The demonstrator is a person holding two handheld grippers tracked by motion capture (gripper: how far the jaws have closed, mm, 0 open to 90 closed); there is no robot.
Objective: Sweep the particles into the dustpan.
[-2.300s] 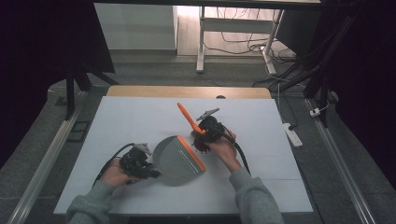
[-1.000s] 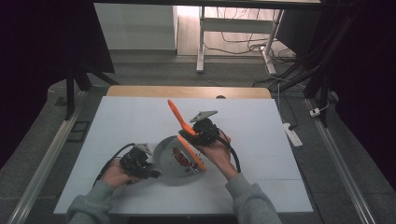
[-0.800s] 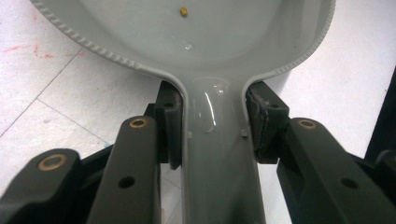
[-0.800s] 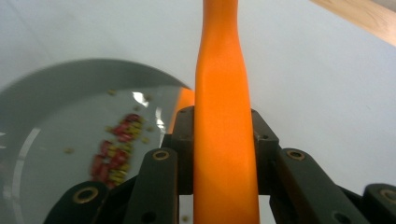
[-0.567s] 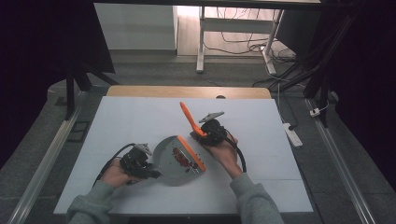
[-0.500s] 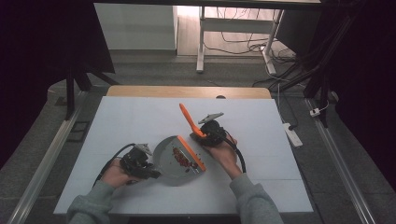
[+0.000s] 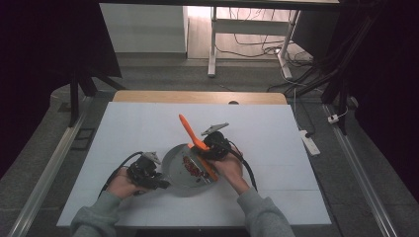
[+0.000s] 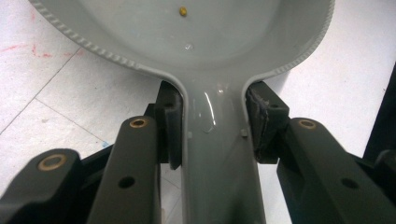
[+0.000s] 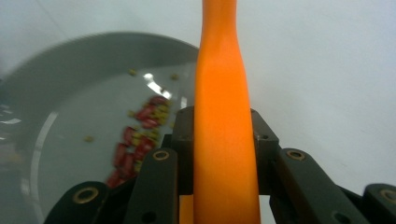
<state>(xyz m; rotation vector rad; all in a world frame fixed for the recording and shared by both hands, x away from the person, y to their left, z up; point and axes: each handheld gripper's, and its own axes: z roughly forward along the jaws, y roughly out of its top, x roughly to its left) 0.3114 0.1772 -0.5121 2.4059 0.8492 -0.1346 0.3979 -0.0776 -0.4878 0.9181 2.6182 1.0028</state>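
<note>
A grey pan [image 7: 175,170] lies on the white table, with red and yellow bits of food [image 7: 191,168] heaped near its right side. My left gripper [image 7: 157,181] is shut on the pan's handle [image 8: 212,158], pads pressing both its sides. My right gripper [image 7: 203,148] is shut on an orange spatula [image 7: 188,130], whose handle points up and back while its blade [image 7: 206,169] rests in the pan beside the food. In the right gripper view the spatula's handle [image 9: 224,121] runs up between the jaws, with the food [image 9: 140,140] in the pan [image 9: 70,60] to its left.
The white table [image 7: 123,128] has bare room all round the pan. A wooden strip [image 7: 197,97] runs along its far edge. A white power strip [image 7: 310,142] lies off the table's right side, and a desk frame [image 7: 213,44] stands farther back.
The right gripper has swung the spatula: it tipped left a second ago, came back to the right, and now leans left again, its blade in the pan by the gathered food. The left gripper kept still.
</note>
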